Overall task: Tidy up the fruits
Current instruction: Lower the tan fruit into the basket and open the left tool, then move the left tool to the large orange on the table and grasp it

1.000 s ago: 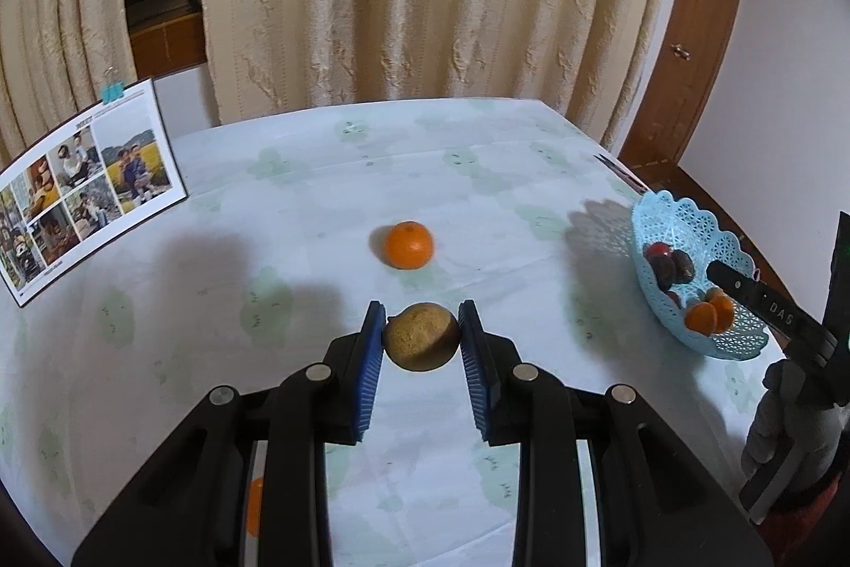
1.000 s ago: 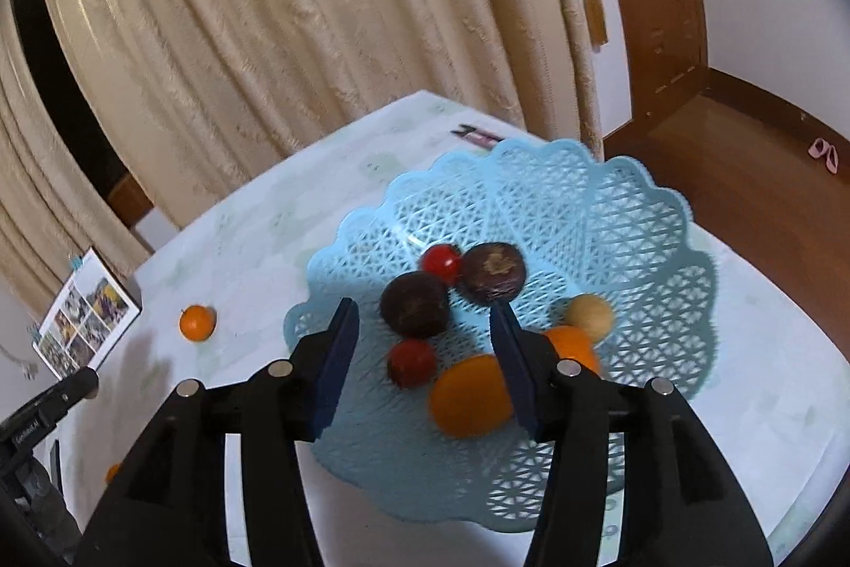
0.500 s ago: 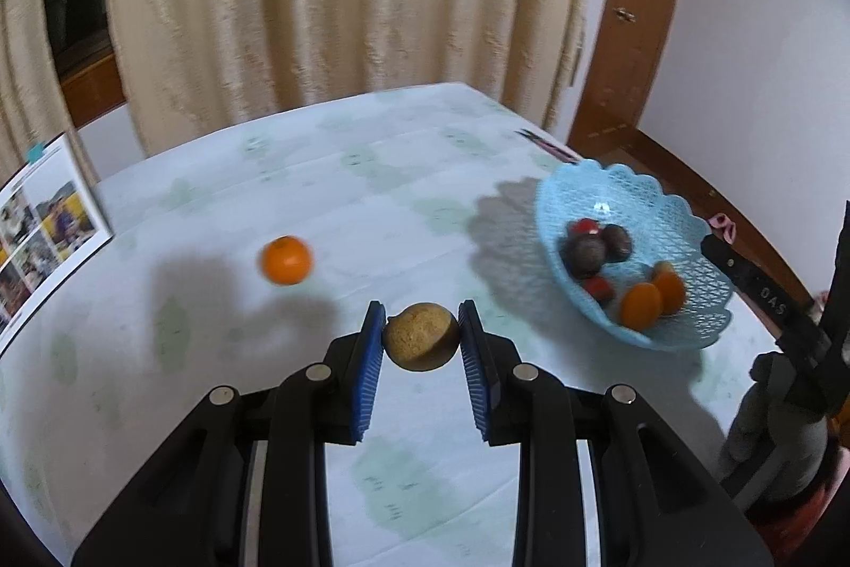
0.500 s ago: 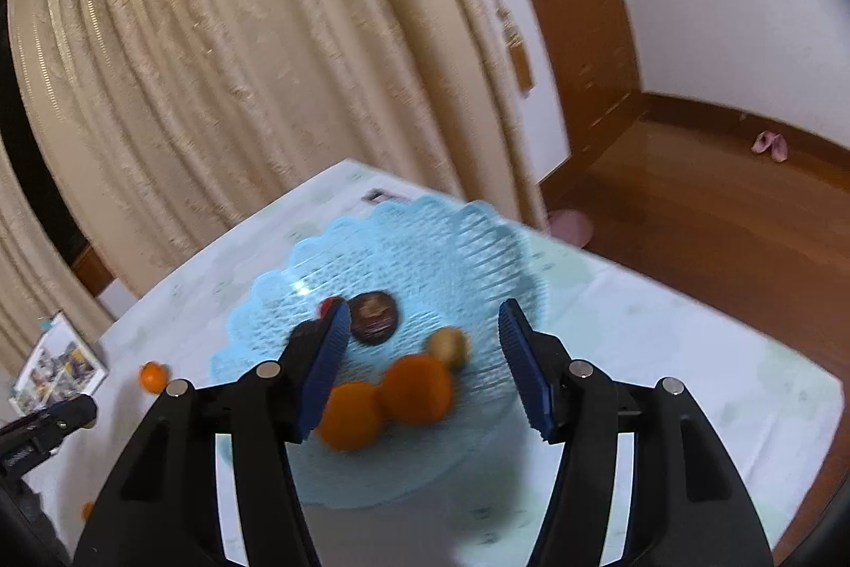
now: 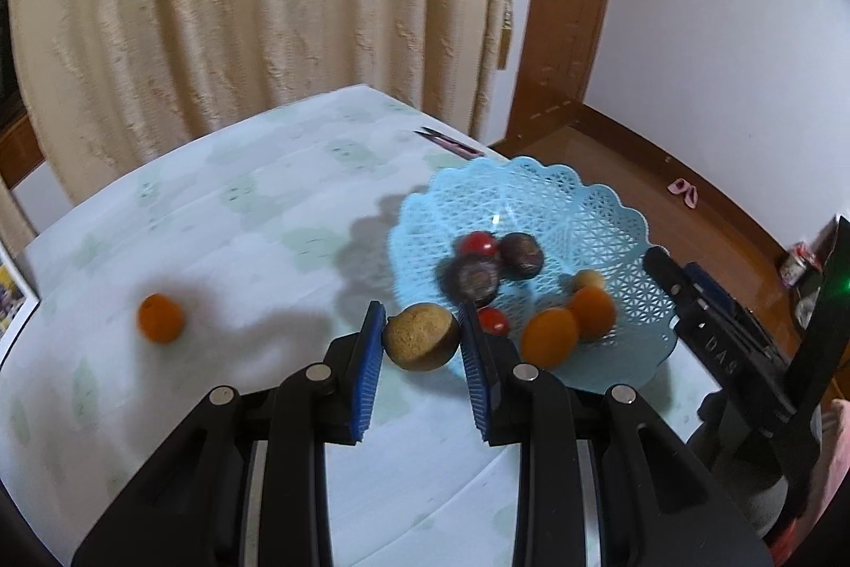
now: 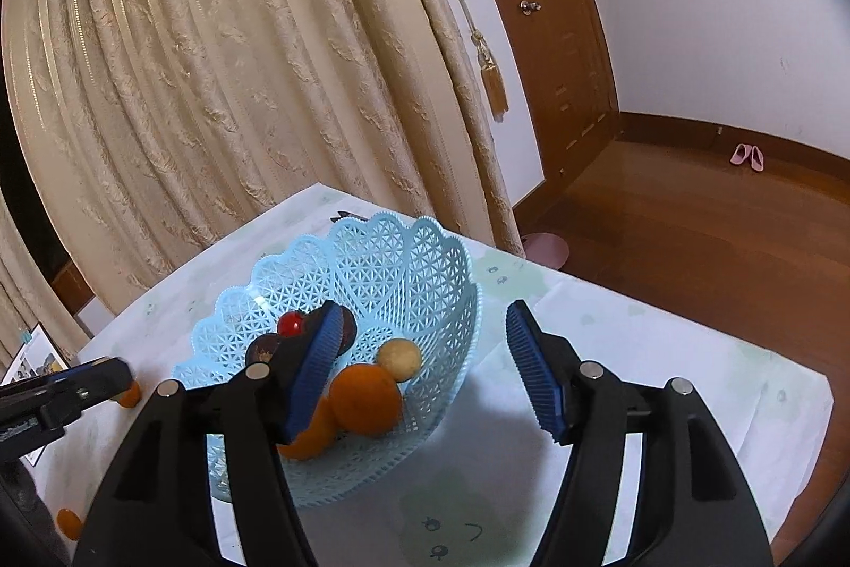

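Your left claw (image 5: pixel 422 336) grips a brown fruit (image 5: pixel 421 336) beside the basket (image 5: pixel 611 216); your right claw (image 6: pixel 425 367), just widening, holds nothing.

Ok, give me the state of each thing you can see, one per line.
Left gripper: shut on round tan rough-skinned fruit.
Right gripper: open, jaws just widening, nothing gripped.
Light blue plastic lattice basket: on table, holding fruit.
Small orange: loose on tablecloth, outside basket.
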Action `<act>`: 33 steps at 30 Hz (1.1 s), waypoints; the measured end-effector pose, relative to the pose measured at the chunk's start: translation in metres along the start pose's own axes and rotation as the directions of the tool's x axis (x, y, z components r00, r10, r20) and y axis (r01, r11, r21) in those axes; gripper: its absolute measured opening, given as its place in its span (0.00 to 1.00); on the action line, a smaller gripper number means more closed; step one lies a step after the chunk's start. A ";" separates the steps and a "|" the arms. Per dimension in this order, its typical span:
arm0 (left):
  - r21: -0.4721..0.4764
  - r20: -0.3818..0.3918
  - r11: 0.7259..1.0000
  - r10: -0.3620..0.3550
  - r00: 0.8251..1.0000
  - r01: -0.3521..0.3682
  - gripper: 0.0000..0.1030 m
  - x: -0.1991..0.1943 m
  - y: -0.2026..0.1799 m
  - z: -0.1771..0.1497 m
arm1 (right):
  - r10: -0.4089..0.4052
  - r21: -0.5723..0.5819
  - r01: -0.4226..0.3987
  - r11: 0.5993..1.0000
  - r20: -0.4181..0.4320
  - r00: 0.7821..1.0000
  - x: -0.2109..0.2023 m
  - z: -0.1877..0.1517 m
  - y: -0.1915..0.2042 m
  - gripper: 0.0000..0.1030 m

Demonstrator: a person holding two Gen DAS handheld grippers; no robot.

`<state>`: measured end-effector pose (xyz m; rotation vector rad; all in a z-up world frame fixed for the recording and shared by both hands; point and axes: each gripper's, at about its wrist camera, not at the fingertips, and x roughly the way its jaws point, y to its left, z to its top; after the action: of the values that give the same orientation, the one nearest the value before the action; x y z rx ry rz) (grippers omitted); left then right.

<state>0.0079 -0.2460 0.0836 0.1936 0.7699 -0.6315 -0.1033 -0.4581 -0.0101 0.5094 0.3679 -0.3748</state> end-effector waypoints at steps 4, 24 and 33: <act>0.010 -0.016 1.000 -0.014 1.000 0.015 0.28 0.013 -0.009 0.002 | 0.009 0.006 -0.009 1.000 -0.002 1.000 0.000 0.000 0.000 0.64; -0.057 -0.004 0.998 -0.004 1.000 0.004 0.57 0.006 0.012 0.003 | 0.010 0.022 -0.010 1.000 0.000 1.000 -0.001 -0.001 -0.003 0.64; -0.049 0.011 0.996 0.073 0.997 -0.072 0.57 0.001 0.021 -0.001 | 0.006 0.011 -0.006 1.000 -0.004 1.000 -0.004 -0.003 0.000 0.64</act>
<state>0.0205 -0.2290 0.0805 0.1719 0.7619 -0.5444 -0.1071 -0.4556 -0.0111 0.5222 0.3684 -0.3699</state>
